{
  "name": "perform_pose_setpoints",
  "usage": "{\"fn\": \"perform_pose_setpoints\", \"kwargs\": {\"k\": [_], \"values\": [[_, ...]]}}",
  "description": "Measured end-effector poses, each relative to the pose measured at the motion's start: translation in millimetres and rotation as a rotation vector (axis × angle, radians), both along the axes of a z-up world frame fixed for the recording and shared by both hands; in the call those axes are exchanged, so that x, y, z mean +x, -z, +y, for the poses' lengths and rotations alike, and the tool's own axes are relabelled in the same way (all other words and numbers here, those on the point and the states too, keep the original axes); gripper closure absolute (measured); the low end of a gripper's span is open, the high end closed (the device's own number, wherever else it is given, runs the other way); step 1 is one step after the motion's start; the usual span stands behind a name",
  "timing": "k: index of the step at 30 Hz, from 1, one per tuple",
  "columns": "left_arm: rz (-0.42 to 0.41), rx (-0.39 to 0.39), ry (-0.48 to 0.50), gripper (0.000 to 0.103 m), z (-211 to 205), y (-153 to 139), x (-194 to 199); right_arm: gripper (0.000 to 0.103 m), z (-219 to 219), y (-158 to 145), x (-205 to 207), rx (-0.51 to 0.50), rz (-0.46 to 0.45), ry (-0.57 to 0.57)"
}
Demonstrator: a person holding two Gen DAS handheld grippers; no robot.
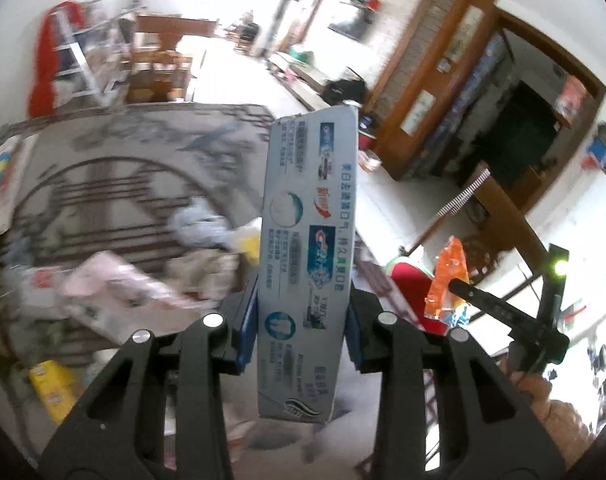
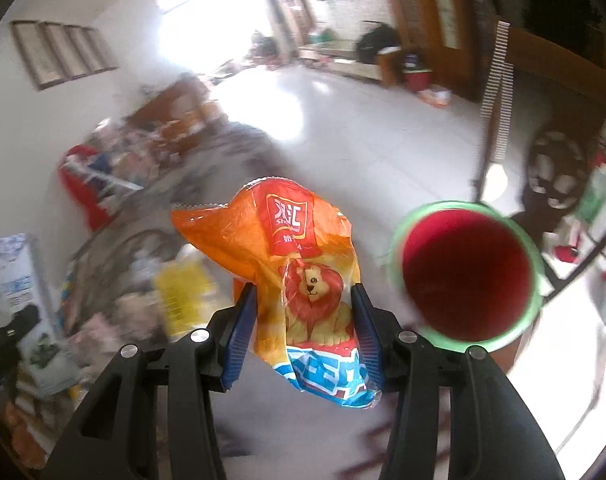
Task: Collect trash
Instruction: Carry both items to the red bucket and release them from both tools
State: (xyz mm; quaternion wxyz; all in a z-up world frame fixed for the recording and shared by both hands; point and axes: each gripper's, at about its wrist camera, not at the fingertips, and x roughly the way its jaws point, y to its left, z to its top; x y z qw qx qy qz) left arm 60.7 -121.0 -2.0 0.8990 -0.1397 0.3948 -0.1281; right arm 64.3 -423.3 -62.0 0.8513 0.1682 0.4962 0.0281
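In the left wrist view, the left gripper (image 1: 303, 320) pinches a toothpaste box (image 1: 309, 240) between its blue pads; the pads press on both long sides of the carton near its lower half. The long axis of the box runs away from the camera, along the fingers, and its far end points up toward the back of the room, with a small lean to the right. The printed face looks at the camera. Below and to the left, blurred, more litter (image 1: 143, 280) lies on a patterned mat (image 1: 103, 168): pale wrappers, something yellow, a yellow pack. At the right edge the right gripper (image 1: 459, 286) appears, with an orange wrapper (image 1: 449, 280) in it.

In the right wrist view, the right gripper (image 2: 303, 320) is closed on the orange snack bag (image 2: 303, 272), which is crumpled and soft. The bag stands upward between the pads, its torn open end at the top leaning left, its blue end hanging toward the camera. A red bin (image 2: 465, 276) with a green rim is just to the right and looks empty as far as I can see.

I judge that two pieces are picked and not yet dropped, and much litter is left.
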Motion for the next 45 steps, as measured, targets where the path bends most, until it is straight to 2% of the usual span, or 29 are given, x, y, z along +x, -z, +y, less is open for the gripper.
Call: {"fn": "perform_pose_setpoints", "kwargs": {"k": [5, 8, 9, 10, 16, 20, 22, 24, 28, 35, 41, 45], "values": [[0.059, -0.033, 0.104, 0.068, -74, 22, 29, 0.056, -54, 23, 12, -0.023, 0.053, 0.06], [0.081, -0.025, 0.172, 0.068, -119, 36, 46, 0.043, -84, 35, 17, -0.035, 0.071, 0.079], [0.083, -0.024, 0.195, 0.068, -135, 40, 51, 0.031, -94, 38, 15, -0.036, 0.075, 0.091], [0.088, -0.023, 0.216, 0.068, -149, 43, 57, 0.025, -103, 39, 13, -0.039, 0.075, 0.106], [0.119, -0.033, 0.308, 0.068, -216, 58, 84, 0.024, -152, 37, 2, -0.03, 0.066, 0.181], [0.128, -0.011, 0.369, 0.067, -256, 66, 94, 0.023, -175, 30, -8, -0.03, 0.054, 0.218], [0.122, -0.001, 0.388, 0.062, -274, 70, 95, 0.023, -184, 28, -14, -0.033, 0.052, 0.235], [0.11, 0.0, 0.385, 0.036, -285, 70, 96, 0.023, -190, 26, -18, -0.036, 0.05, 0.243], [0.099, -0.017, 0.372, 0.035, -284, 63, 94, 0.023, -196, 17, -25, -0.051, 0.029, 0.249], [0.046, -0.015, 0.29, 0.034, -255, 41, 80, 0.022, -185, 5, -19, -0.049, -0.019, 0.208], [0.012, 0.044, 0.176, 0.032, -208, 31, 59, 0.018, -152, 0, -2, -0.03, -0.045, 0.119], [0.036, 0.082, 0.052, 0.031, -154, 37, 40, 0.018, -120, 3, 11, -0.015, -0.042, 0.04]]}}
